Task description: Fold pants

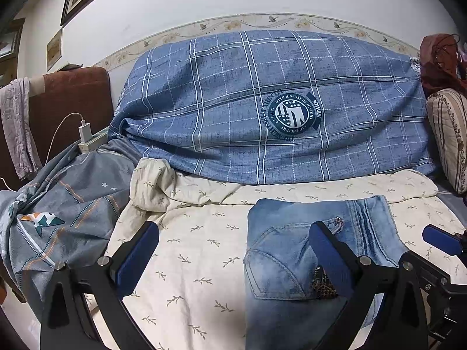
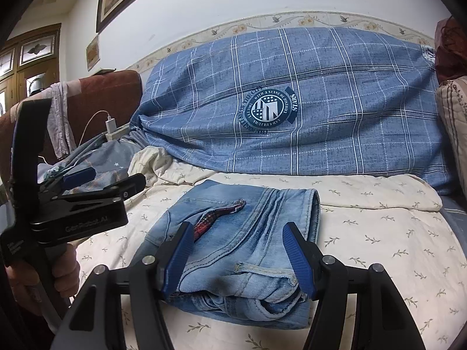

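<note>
A pair of light blue jeans [image 2: 242,242] lies folded into a compact stack on the cream leaf-print sheet [image 2: 379,233]; it also shows in the left wrist view [image 1: 286,256], back pocket up. My right gripper [image 2: 239,259] is open, its blue pads [image 2: 297,259] on either side of the stack's near end, just above it. My left gripper [image 1: 233,259] is open wide above the sheet, its right pad [image 1: 329,262] over the jeans' left part. It also shows in the right wrist view [image 2: 84,180] at the left, held in a hand.
A large blue plaid bundle [image 1: 262,110] leans on the wall behind the sheet. A grey patterned cover [image 1: 58,213] lies at left, with a white charger and power strip [image 1: 87,140] by a brown headboard. A striped cushion [image 1: 449,134] stands at right.
</note>
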The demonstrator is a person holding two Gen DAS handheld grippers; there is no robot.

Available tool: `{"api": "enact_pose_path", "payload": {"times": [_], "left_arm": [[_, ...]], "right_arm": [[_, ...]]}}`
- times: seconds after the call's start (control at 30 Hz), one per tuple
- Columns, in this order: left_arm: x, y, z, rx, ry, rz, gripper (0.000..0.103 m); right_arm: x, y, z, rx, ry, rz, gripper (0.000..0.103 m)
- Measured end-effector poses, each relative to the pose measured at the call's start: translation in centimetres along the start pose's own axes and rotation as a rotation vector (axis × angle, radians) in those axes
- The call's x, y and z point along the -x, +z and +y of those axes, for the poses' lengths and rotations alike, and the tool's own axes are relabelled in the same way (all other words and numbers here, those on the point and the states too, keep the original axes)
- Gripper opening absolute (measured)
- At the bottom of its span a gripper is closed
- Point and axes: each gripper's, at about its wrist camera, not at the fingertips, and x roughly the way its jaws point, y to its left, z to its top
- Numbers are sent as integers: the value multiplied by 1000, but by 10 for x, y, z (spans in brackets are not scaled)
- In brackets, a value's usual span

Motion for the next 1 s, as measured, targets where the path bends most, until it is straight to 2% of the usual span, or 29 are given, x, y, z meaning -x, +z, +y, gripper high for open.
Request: {"api": "enact_pose_path", "payload": {"times": [1.0], "left_arm": [[-2, -1, -6, -16, -16, 10, 102]], "right_arm": [[6, 0, -2, 2, -6, -8, 67]]}}
